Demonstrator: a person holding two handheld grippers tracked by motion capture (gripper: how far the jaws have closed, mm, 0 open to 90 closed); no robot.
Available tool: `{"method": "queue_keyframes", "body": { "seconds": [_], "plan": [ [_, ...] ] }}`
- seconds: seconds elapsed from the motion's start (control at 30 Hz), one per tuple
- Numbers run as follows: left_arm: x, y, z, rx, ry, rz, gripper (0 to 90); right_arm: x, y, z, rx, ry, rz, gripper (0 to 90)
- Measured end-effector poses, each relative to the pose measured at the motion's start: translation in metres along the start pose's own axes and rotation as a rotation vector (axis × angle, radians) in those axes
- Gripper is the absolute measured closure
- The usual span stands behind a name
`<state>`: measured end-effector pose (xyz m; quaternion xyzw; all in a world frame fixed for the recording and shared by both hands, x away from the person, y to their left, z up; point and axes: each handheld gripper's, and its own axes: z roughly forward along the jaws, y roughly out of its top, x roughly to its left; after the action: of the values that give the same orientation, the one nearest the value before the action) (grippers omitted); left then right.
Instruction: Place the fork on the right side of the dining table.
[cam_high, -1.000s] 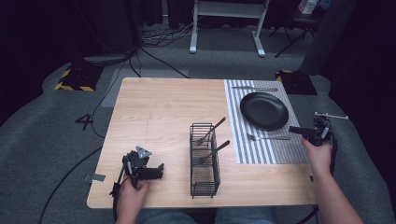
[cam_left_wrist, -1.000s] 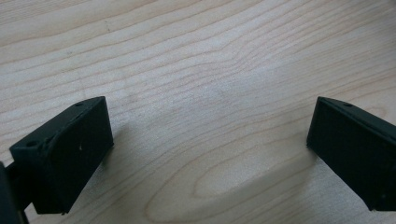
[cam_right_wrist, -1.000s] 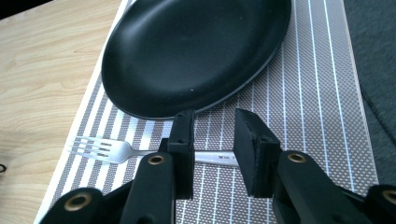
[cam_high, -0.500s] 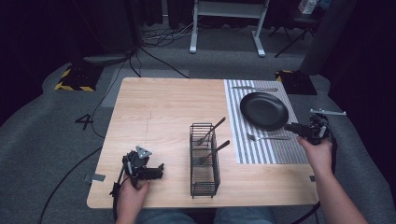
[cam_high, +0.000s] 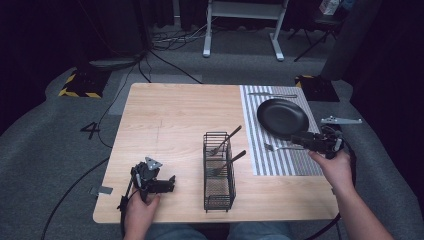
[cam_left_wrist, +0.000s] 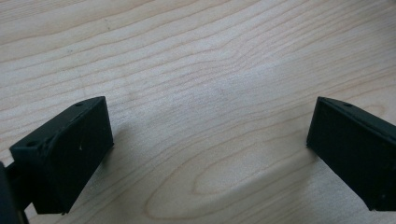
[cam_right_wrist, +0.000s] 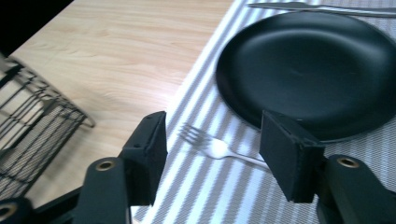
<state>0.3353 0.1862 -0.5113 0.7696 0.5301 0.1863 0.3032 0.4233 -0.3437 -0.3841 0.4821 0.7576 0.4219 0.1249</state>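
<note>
A silver fork (cam_high: 279, 147) lies on the striped placemat (cam_high: 280, 162), just in front of a black plate (cam_high: 282, 117). My right gripper (cam_high: 296, 139) hovers at the fork's handle end, jaws pointing left. In the right gripper view the gripper (cam_right_wrist: 212, 125) is open, and the fork (cam_right_wrist: 217, 148) lies below the gap between the jaws, tines to the left. A black wire basket (cam_high: 218, 175) stands mid-table with two forks (cam_high: 225, 141) leaning in it. My left gripper (cam_high: 169, 183) rests open on bare wood near the front left corner; its jaws (cam_left_wrist: 210, 121) stand wide apart with nothing between them.
A knife (cam_high: 272, 95) lies on the placemat behind the plate. The wooden table (cam_high: 170, 120) is bare on its left and back parts. The basket (cam_right_wrist: 32, 135) sits to the left of the right gripper. Dark floor, cables and a stand surround the table.
My right gripper has moved left from beyond the table's right edge, over the placemat to the fork's handle. The left gripper has stayed put.
</note>
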Motion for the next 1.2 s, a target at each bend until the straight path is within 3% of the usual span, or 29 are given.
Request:
{"method": "queue_keyframes", "body": {
  "seconds": [0.6, 0.9, 1.2],
  "plan": [
    [0.000, -0.004, -0.004, 0.005, -0.011, 0.016, 0.4, 0.050, -0.007, 0.007, 0.031, 0.134, -0.099, 35.5],
    [0.000, -0.004, -0.004, 0.006, -0.011, 0.016, 0.4, 0.074, -0.026, 0.011, 0.039, 0.196, -0.166, 32.7],
    [0.000, -0.004, -0.004, 0.005, -0.012, 0.015, 0.4, 0.087, -0.047, 0.021, 0.071, 0.230, -0.220, 30.1]
  ]
}}
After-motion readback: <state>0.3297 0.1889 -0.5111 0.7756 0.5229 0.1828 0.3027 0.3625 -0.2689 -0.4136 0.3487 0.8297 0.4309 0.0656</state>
